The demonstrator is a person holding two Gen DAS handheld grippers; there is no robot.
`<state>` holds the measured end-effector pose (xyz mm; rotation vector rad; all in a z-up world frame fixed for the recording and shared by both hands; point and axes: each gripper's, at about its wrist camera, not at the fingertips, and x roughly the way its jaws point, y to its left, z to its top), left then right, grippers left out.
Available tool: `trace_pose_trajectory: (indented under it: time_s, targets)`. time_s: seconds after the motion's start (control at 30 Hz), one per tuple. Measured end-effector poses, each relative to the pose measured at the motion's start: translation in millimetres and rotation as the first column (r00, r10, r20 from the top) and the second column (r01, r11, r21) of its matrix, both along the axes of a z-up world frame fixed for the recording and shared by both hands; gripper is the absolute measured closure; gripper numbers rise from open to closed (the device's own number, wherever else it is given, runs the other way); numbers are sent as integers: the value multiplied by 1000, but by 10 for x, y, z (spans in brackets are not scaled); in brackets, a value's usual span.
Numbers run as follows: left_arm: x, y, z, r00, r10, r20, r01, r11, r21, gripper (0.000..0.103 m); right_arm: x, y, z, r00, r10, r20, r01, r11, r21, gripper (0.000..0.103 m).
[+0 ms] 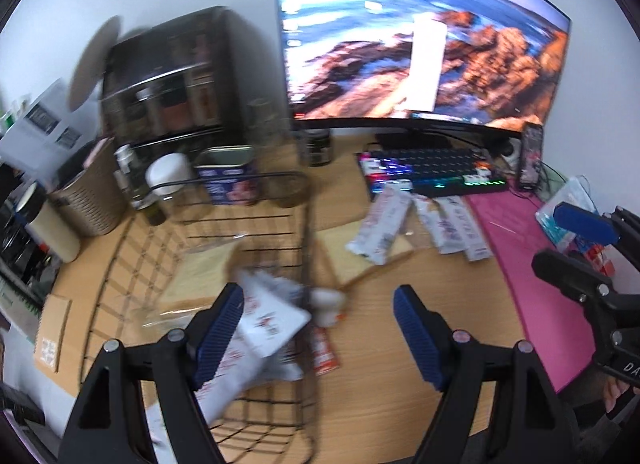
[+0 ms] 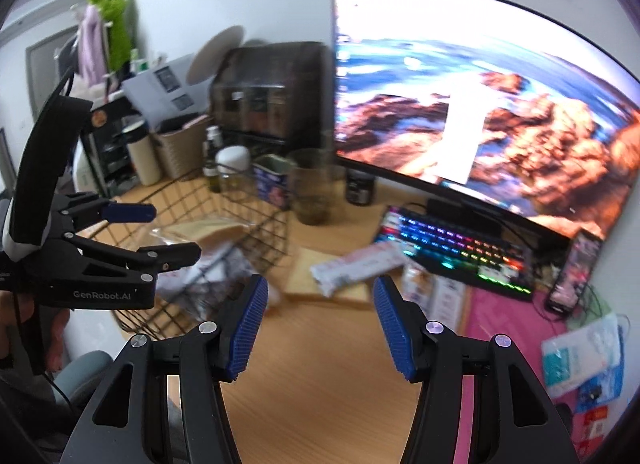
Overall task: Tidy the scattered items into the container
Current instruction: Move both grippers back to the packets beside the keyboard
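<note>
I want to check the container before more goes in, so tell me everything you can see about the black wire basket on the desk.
The wire basket is an open grid of thin black wire with a thicker rounded rim, standing upright on the wooden desk, left of the keyboard. It already holds a clear-wrapped pale flat item and white packets with red print. A blue tin and jars stand just behind it. Neither gripper touches it. The picture is blurred, so finer detail is unclear.

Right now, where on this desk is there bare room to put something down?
Bare wood lies at the near edge, between the wire basket and the pink mat. It is crowded further back: packets on an envelope before the keyboard, jars behind the basket.
</note>
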<state>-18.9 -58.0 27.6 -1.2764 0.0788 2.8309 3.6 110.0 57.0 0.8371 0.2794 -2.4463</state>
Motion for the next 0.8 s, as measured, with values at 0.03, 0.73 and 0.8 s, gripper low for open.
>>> trace_pose_trajectory:
  time_s: [0.03,0.73,0.8]
  targets:
    - [-34,83,-19,1000,-12,6,12,1000,-5,23,-6,60,-8,1000,-2,4,2,1000,-3,47]
    - [-1162,1025,-709,979,-109,171,118,992,-47,23,-880,1014,-659,980,-124,158,124,992,6,47]
    - [-1293,1024,-787,977,-97,188,108,993,-48,23,-998,1024,-735,977,-119,176,120,993,6,47]
